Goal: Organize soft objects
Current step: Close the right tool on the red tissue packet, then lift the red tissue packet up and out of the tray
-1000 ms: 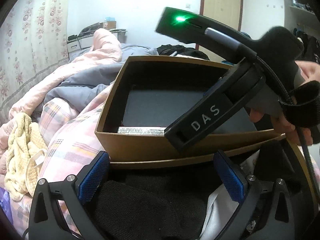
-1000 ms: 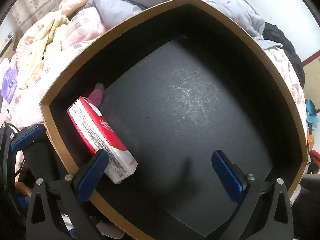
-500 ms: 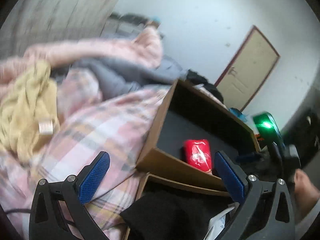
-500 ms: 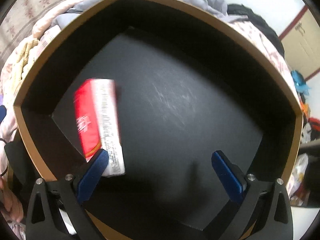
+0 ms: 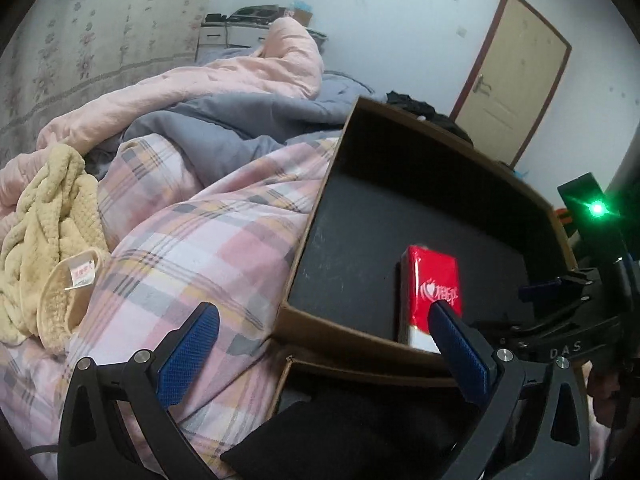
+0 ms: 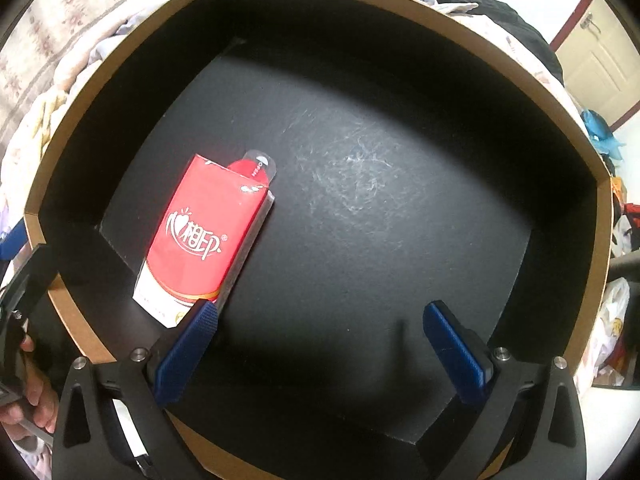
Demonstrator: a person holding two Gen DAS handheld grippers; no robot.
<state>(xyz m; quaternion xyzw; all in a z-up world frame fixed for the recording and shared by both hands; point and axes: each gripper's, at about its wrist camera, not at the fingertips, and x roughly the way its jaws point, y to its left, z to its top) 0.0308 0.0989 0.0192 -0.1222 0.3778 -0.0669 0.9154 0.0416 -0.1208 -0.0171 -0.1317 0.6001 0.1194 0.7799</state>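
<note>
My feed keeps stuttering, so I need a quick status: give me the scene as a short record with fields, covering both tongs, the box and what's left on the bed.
left tongs: open, holding nothing, above the bed beside the box
right tongs: open, holding nothing, over the box
box: brown cardboard, black inside, open top, on the bed
tissue pack: red, lying flat on the box floor, near the left wall in the right wrist view
yellow towel: crumpled on the plaid quilt, outside the box
second box: nearer the left tongs, holds dark fabric
</note>
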